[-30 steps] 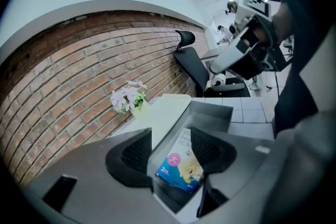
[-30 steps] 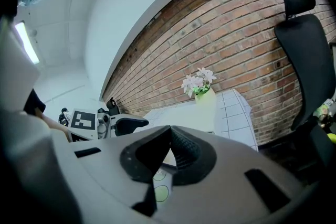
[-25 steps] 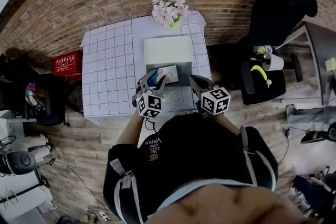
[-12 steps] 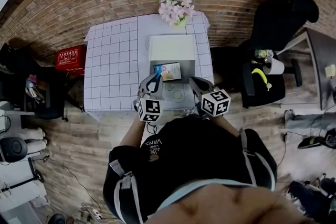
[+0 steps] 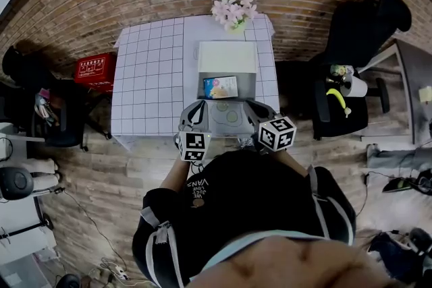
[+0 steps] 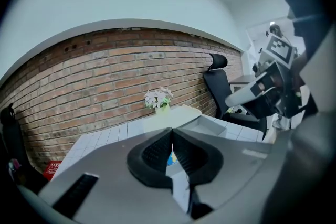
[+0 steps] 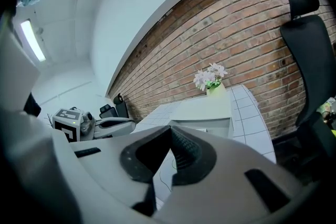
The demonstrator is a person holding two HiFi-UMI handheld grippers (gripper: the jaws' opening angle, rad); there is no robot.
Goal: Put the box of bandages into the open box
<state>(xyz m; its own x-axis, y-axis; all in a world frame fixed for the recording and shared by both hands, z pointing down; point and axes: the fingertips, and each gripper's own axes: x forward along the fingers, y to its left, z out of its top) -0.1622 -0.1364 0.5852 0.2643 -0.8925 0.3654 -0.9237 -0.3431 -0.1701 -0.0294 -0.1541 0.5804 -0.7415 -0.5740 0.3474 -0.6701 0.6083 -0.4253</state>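
The bandage box (image 5: 221, 87), brightly printed, lies inside the open grey box (image 5: 229, 119), close to its raised pale lid (image 5: 227, 58). The box stands on the white grid-cloth table (image 5: 148, 84). My left gripper (image 5: 196, 109) hovers at the table's near edge, just left of the open box; it is shut with nothing between its pads. In the left gripper view the gripper (image 6: 171, 131) has its dark pads pressed together, and a sliver of the bandage box (image 6: 169, 159) shows below them. My right gripper (image 5: 252, 105) sits by the box's near right corner, shut and empty, as its own view (image 7: 169, 129) confirms.
A vase of pink flowers (image 5: 233, 9) stands at the table's far edge against the brick wall. A red crate (image 5: 94, 69) sits on the floor at the left. A black office chair (image 5: 354, 27) and a seat with small items (image 5: 339, 90) are on the right.
The left gripper let go of the bandage box, which now lies in the open box. It drew back toward the table's near edge and its jaws went from open to shut.
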